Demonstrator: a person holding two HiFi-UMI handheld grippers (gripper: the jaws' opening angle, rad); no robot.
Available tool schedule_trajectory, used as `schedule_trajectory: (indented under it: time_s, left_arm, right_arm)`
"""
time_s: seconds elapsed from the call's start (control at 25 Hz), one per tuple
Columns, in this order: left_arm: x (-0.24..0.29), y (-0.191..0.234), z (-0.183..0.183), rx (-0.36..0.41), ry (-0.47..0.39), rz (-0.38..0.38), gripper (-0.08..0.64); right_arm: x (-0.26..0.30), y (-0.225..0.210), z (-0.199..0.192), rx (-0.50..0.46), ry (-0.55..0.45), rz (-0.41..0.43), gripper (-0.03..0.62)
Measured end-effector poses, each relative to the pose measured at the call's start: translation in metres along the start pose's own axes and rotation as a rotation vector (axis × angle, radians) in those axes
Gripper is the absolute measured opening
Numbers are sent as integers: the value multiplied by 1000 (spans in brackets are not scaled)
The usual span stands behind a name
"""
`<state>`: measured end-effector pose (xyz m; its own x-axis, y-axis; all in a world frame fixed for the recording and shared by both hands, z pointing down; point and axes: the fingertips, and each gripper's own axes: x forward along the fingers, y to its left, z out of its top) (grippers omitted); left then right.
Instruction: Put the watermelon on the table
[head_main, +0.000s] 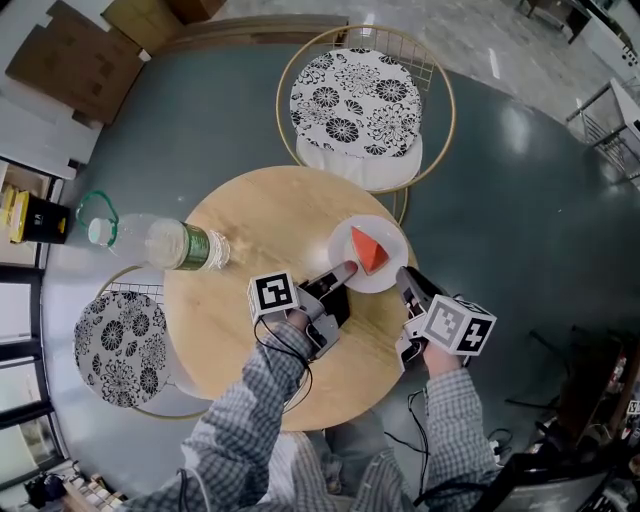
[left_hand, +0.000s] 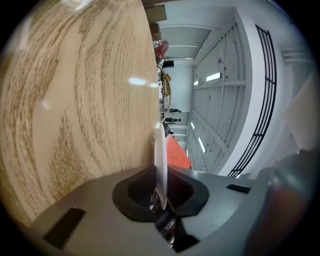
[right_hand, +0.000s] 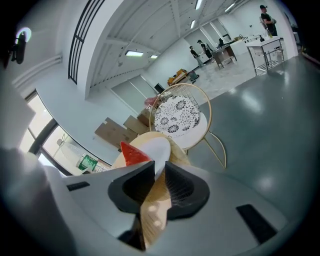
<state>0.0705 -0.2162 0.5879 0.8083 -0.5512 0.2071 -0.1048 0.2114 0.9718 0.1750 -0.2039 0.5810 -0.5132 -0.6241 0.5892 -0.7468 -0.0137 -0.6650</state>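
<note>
Pinched at the rim from two sides near the right edge of the round wooden table (head_main: 250, 215): a white plate (head_main: 395, 268) carrying the red watermelon (head_main: 368, 250) wedge, with the left gripper (head_main: 343, 272) clamped on the plate's left edge and the right gripper (head_main: 406, 280) clamped on its near-right edge. Best finished, by the look of it, by lowering both ends evenly, keeping the plate flat, and releasing only after full contact with the wood (contact not discernible here). No legible writing anywhere: green label on the water bottle (head_main: 165, 242) too small to read, marker cubes patterned only.
</note>
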Motion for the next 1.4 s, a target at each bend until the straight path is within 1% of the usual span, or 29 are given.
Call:
schedule_trajectory:
  time_s: [0.16, 0.32, 0.36, 0.44, 0.52, 0.6, 0.68, 0.8, 0.84, 0.88, 0.92, 0.96, 1.04, 1.16, 1.2, 1.4]
  left_arm:
    - [2, 3, 0, 3, 6, 37, 31]
    - [3, 6, -1, 4, 11, 56, 31]
    - [3, 6, 0, 3, 9, 58, 31]
    - [3, 6, 0, 1, 7, 62, 31]
    - [3, 7, 0, -4, 5, 70, 30]
    - [3, 8, -1, -8, 5, 78, 29]
    - [3, 8, -2, -11, 6, 86, 29]
    - [3, 7, -2, -11, 8, 95, 29]
    - [4, 7, -2, -11, 8, 98, 29]
    - [4, 8, -2, -10, 7, 101, 29]
    - [4, 8, -2, -11, 6, 104, 29]
    - [4, 8, -2, -12, 5, 106, 29]
    - [5, 8, -4, -14, 5, 111, 29]
    - [5, 9, -4, -9, 8, 122, 29]
    - [5, 10, -4, -4, 12, 129, 29]
    - [7, 9, -7, 43, 42, 164, 30]
  right_arm:
    - [1, -3, -1, -29, 31, -31, 72]
    - [-4, -2, -2, -46, 24, -32, 72]
    - [-6, -1, -2, -71, 16, -37, 72]
    - [-13, 3, -1, -176, -1, -56, 72]
    - [-18, 11, -4, -335, -5, -71, 72]
    - [-20, 23, -10, -540, 10, -85, 72]
    - [-20, 37, -19, -803, 42, -115, 72]
    - [-17, 56, -39, -1287, 115, -174, 72]
    - [-14, 61, -46, -1430, 140, -185, 72]
    - [-11, 64, -53, -1543, 164, -188, 72]
    - [-7, 66, -59, -1627, 186, -187, 72]
    - [-3, 66, -65, -1690, 206, -187, 72]
    - [4, 65, -72, -1779, 233, -201, 72]
    - [10, 62, -74, -1857, 247, -232, 67]
    - [10, 61, -75, -1869, 252, -238, 38]
    - [10, 58, -76, -1856, 282, -238, 35]
